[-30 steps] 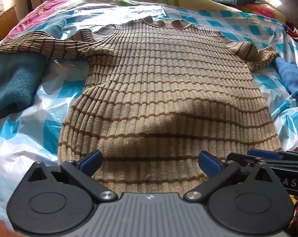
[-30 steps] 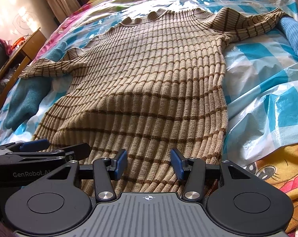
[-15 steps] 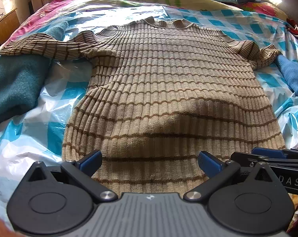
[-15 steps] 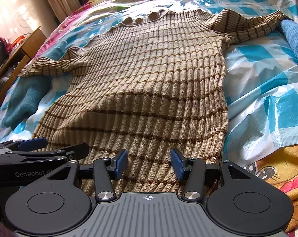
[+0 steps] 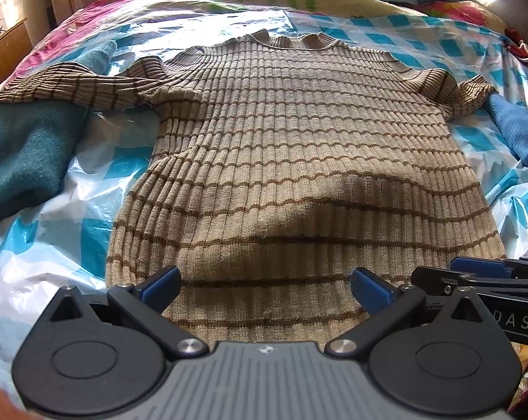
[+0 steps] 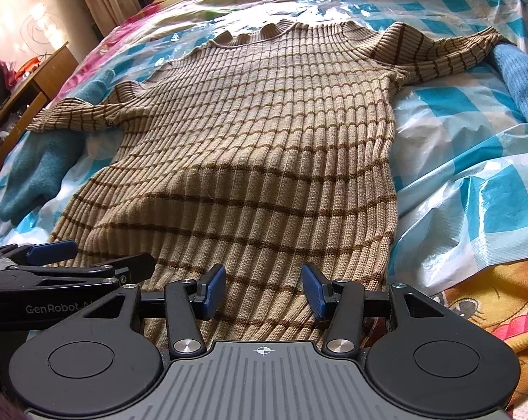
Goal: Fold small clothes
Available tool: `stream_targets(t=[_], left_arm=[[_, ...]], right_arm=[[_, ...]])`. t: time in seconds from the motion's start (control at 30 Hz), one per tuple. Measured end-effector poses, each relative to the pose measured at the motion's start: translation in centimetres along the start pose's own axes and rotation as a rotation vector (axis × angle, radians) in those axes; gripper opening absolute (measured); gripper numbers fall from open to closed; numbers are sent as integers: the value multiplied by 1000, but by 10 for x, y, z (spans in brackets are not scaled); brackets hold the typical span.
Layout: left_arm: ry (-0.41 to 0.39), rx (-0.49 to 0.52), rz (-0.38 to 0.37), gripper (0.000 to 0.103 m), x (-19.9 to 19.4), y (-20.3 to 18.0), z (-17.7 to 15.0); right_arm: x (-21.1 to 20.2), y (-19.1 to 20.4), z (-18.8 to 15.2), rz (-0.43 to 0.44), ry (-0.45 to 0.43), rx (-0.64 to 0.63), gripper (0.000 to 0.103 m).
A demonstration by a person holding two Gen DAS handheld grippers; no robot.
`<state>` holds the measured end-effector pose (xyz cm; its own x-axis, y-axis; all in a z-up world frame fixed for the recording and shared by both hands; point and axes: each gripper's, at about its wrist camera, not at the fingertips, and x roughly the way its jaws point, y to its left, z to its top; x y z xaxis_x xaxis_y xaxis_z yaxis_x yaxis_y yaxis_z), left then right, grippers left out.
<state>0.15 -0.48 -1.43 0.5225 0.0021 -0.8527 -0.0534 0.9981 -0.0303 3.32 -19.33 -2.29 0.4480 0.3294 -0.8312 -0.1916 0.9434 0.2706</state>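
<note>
Striped tan sweater (image 5: 299,161) lies flat on the plastic sheet (image 5: 71,217) over the bed. Left gripper (image 5: 265,285) & right gripper (image 6: 263,288) both spread wide above its hem, nothing pinched.

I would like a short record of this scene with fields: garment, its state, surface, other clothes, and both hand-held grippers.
garment: striped ribbed sweater
state: spread flat, unfolded, sleeves out to both sides
surface: blue checked plastic sheet on a bed
other clothes: teal garment under one sleeve; blue garment at the other
left hand-held gripper: open, above the hem
right hand-held gripper: open, above the hem
</note>
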Motion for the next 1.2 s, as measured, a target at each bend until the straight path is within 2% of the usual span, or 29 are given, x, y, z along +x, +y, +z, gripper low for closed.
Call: stream_targets(t=[0.67, 0.93, 1.2], left_arm=[[-37, 39, -4, 103, -3, -5, 8], [-82, 75, -32, 103, -1, -15, 44], [-125, 100, -74, 103, 12, -41, 89]], right_arm=[[-3, 1, 5, -26, -26, -22, 48], [-9, -17, 31, -13, -87, 21, 54], [-30, -74, 79, 11, -211, 149, 54]])
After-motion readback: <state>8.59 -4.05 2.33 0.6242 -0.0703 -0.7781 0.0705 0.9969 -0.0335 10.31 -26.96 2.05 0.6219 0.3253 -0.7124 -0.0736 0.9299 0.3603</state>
